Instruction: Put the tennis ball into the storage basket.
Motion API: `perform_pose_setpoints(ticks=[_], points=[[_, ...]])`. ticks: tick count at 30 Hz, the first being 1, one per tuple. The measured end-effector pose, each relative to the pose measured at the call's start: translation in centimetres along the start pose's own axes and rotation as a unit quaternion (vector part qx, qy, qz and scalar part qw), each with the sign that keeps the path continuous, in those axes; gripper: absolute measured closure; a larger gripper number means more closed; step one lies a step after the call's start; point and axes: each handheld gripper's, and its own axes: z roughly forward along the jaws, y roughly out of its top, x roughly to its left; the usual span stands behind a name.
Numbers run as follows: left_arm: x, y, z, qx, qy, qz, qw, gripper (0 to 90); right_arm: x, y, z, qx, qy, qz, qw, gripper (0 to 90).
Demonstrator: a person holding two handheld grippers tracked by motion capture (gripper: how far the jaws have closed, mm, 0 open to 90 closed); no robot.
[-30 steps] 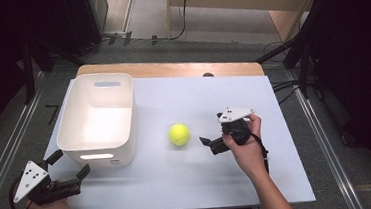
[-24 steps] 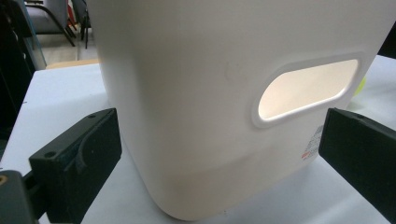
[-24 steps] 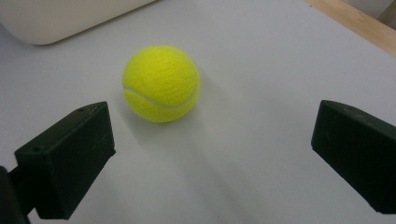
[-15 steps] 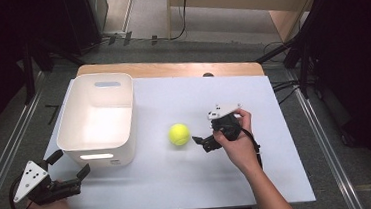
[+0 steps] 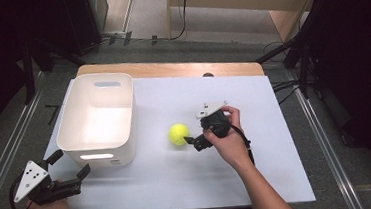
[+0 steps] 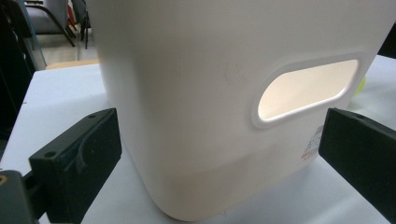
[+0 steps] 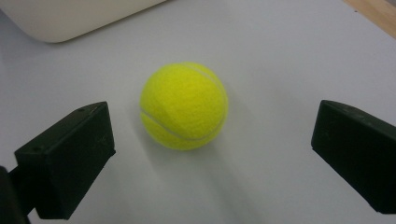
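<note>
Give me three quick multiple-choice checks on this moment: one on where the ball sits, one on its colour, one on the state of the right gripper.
1. Where is the tennis ball?
A. inside the white bin
B. on the table right of the white bin
C. on the floor

2. What colour is it?
A. yellow-green
B. red
C. blue

3. What state is the right gripper in?
A. shut on the ball
B. open, jaws either side of the ball
C. shut and empty

Answers: 1 B, the high view shows it on the white table, apart from the white bin. 2 A, plain in the right gripper view. 3 B, that view shows both jaws spread wide, clear of the ball.
</note>
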Motion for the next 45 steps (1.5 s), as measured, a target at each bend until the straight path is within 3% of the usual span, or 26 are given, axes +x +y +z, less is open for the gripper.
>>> perform_pose_setpoints(ticks=[19,21,27,28,45], points=[[0.0,0.0,0.0,0.001,-0.001,0.001,1.0000,0.0,0.5,1.4,3.3,0.050,0.030,-0.016,0.9982,0.0],[-0.1,0.0,0.0,0.001,-0.001,0.001,1.0000,0.0,0.6,1.6,3.8,0.070,0.042,-0.006,0.9967,0.0],[-0.1,0.0,0.1,0.001,-0.002,0.001,1.0000,0.0,0.7,1.8,4.8,0.095,0.051,-0.002,0.9942,0.0],[-0.1,0.0,0.1,0.001,-0.002,0.001,1.0000,0.0,0.8,1.9,5.0,0.101,0.052,-0.002,0.9935,3.9],[0.0,0.0,0.1,0.001,-0.002,0.000,1.0000,0.0,0.9,2.3,6.8,0.133,0.045,0.011,0.9900,6.6]])
